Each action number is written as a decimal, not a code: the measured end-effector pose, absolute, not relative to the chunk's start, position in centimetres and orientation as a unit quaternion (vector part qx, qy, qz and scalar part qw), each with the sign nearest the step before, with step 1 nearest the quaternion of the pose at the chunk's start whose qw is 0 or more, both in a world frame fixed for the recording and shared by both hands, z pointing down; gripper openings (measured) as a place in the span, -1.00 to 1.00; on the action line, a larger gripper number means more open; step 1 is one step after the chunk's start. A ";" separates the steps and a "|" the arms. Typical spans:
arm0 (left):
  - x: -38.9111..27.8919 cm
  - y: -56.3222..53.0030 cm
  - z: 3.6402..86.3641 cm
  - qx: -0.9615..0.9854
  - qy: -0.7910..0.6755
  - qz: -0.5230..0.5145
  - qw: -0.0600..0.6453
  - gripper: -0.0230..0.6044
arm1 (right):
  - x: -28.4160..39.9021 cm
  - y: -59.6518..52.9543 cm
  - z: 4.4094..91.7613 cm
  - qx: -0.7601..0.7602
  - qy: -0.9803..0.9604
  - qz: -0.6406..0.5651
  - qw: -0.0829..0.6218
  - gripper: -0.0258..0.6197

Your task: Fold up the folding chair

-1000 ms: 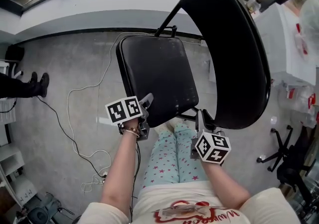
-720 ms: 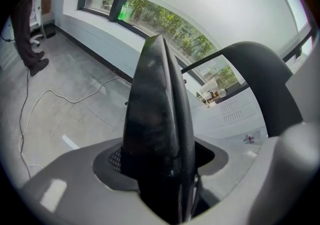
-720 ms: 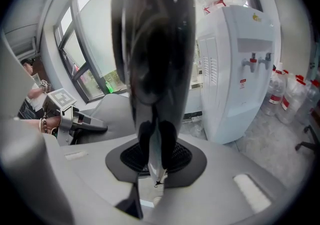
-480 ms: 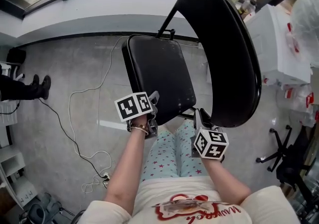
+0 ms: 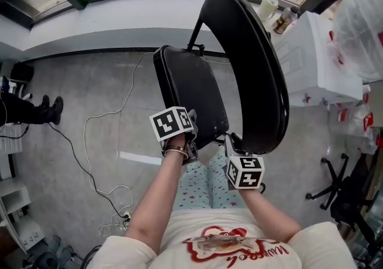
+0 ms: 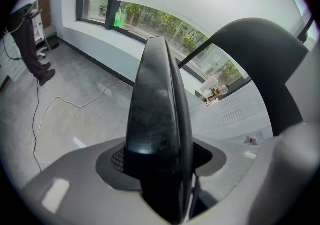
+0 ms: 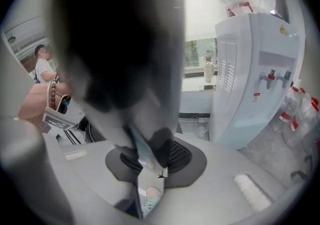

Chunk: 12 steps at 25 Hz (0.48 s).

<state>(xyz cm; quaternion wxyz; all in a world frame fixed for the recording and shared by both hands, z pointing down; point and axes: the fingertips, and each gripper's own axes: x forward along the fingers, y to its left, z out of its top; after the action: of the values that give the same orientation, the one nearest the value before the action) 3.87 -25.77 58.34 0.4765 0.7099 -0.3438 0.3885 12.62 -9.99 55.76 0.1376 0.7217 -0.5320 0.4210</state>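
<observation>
The black folding chair stands in front of me, half closed. Its seat [image 5: 190, 95] is tipped steeply up toward the curved backrest [image 5: 248, 61]. My left gripper [image 5: 189, 130] is shut on the seat's front edge. In the left gripper view the seat [image 6: 157, 119] runs edge-on out of the gripper [image 6: 161, 171], with the backrest [image 6: 260, 54] to its right. My right gripper [image 5: 233, 142] is shut on the backrest's near edge. In the right gripper view the backrest [image 7: 115, 34] is a dark blur that fills the upper left above the gripper [image 7: 150, 156].
A white water dispenser [image 5: 317, 58] [image 7: 255, 69] stands right of the chair, with water bottles [image 5: 359, 119] beside it. A white cable [image 5: 96, 124] loops over the grey floor at left. A person's dark legs [image 5: 24, 109] stand far left. An office chair base [image 5: 341, 184] is at right.
The seat has swung up toward the backrest and looks narrower. My left gripper has moved up and right with the seat's edge. The right gripper has shifted slightly left with the backrest.
</observation>
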 end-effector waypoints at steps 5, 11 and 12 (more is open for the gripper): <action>5.6 -25.2 57.3 0.708 -0.349 0.392 0.472 -0.06 | 12.8 -9.9 55.3 0.720 -0.539 0.411 0.151 -0.65; 7.3 -24.7 56.6 0.708 -0.350 0.393 0.471 -0.09 | 13.7 -9.7 55.1 0.724 -0.533 0.411 0.151 -0.66; 7.7 -24.6 56.4 0.708 -0.349 0.392 0.472 -0.10 | 13.8 -9.7 55.0 0.725 -0.533 0.409 0.152 -0.66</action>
<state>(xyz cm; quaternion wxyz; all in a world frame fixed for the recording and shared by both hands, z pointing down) 7.68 -24.58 56.39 0.4720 0.7083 -0.3492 0.3919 13.78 -9.67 54.96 0.1523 0.7245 -0.5332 0.4094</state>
